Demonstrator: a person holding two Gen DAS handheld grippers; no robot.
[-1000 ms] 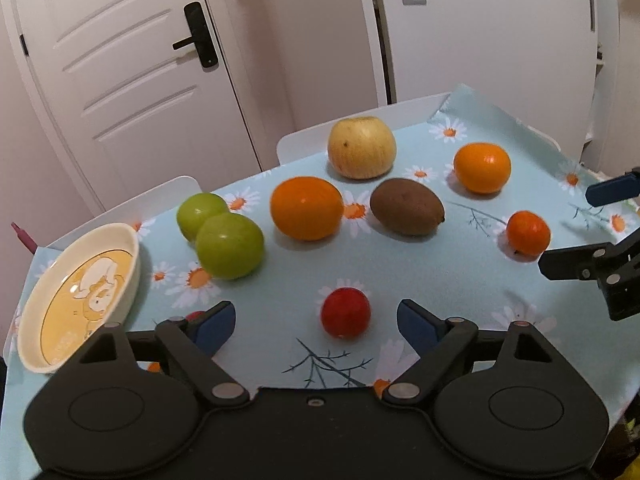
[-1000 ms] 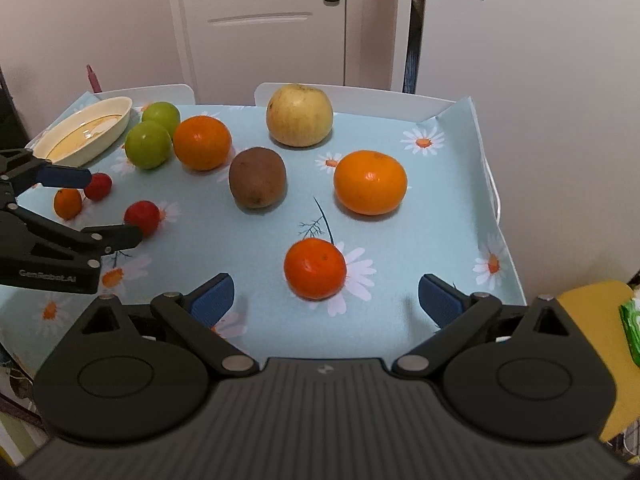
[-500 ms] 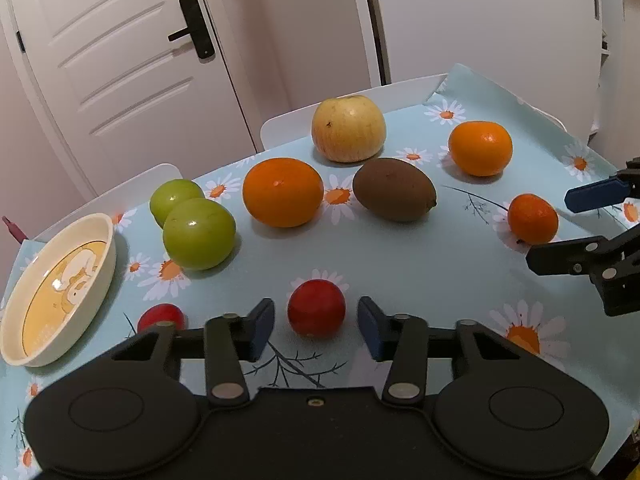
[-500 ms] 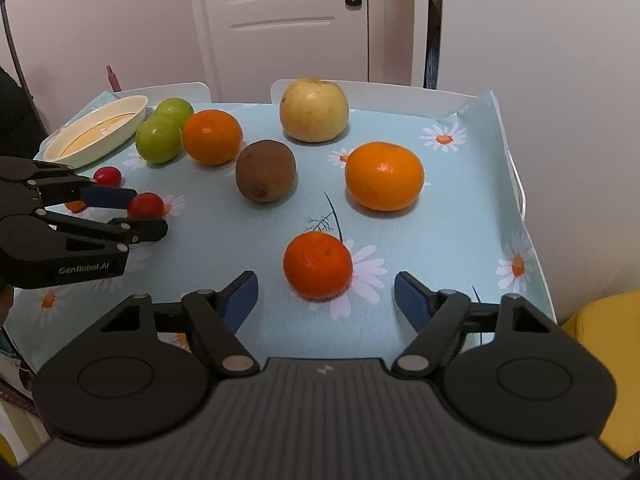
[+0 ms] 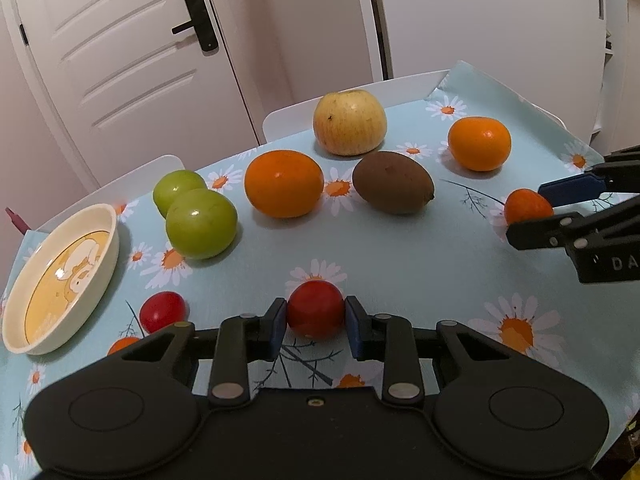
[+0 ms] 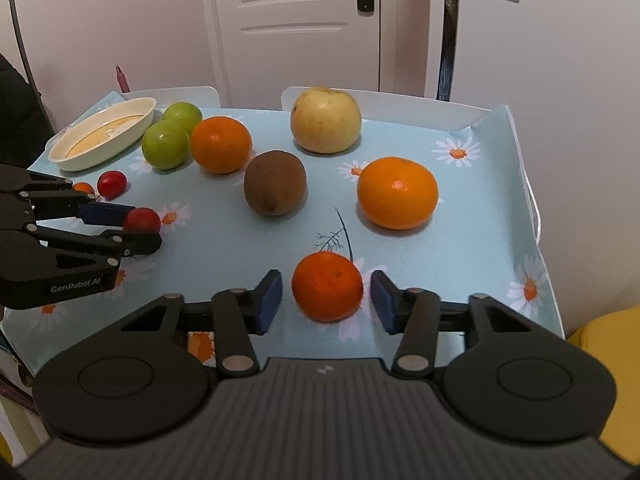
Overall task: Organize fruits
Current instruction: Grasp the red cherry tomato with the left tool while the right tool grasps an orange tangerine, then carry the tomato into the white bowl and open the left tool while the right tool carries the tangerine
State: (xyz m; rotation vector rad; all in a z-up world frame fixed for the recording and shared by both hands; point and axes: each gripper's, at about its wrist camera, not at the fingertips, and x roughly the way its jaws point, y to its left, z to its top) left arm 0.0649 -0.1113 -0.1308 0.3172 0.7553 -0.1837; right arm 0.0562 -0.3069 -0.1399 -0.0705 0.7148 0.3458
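Note:
My left gripper [image 5: 316,326] is shut on a small red tomato [image 5: 316,314] that rests on the daisy tablecloth; it also shows in the right wrist view [image 6: 141,219]. My right gripper [image 6: 326,300] is open, with its pads on either side of a small mandarin [image 6: 327,286] and a gap on each side. A second red tomato [image 5: 163,316] lies left of the held one. A cream oval dish [image 5: 60,280] stands at the far left.
Two green fruits [image 5: 200,222], a large orange [image 5: 283,182], a kiwi [image 5: 392,188], a yellow apple [image 5: 350,122] and another orange [image 5: 479,143] lie across the table. A tiny orange fruit [image 6: 83,188] sits near the left edge. White chairs and doors stand behind.
My left gripper has closed from wide open onto the red tomato. My right gripper has moved forward around the small mandarin and its fingers have narrowed.

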